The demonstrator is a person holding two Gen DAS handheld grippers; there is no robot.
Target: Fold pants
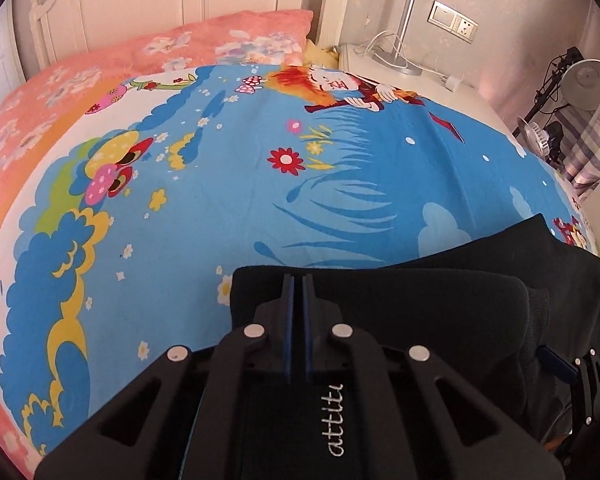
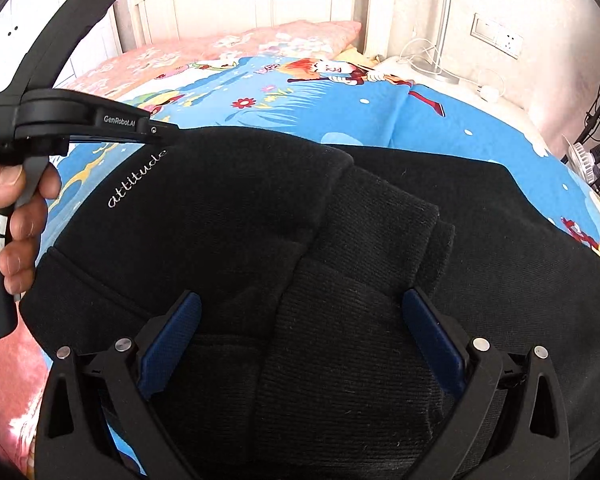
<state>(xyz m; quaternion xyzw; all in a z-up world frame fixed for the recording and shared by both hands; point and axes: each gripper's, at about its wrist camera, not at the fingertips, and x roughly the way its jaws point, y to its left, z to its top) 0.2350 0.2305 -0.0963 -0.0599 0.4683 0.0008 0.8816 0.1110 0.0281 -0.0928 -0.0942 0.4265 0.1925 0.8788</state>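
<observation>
Black pants [image 2: 240,208] with white "attitude" lettering lie bunched and partly folded on the cartoon bed sheet [image 2: 340,100]. A ribbed cuff or waistband [image 2: 380,232] lies on top in the middle. My left gripper [image 1: 298,278] is shut on the pants [image 1: 420,300] near their far left edge, beside the lettering. In the right wrist view the left gripper [image 2: 158,134] pinches that edge. My right gripper [image 2: 300,295] stands wide open just above the ribbed part, with its blue pads [image 2: 172,340] on either side and fabric below them. It also shows at the edge of the left wrist view [image 1: 580,380].
A blue cartoon sheet [image 1: 260,200] covers the bed, and pink floral pillows [image 1: 220,44] lie along the headboard. A bedside table [image 1: 400,68] with a lamp base and cables stands at the back right. A small fan [image 1: 536,140] is at the right. A person's hand [image 2: 24,208] holds the left gripper's handle.
</observation>
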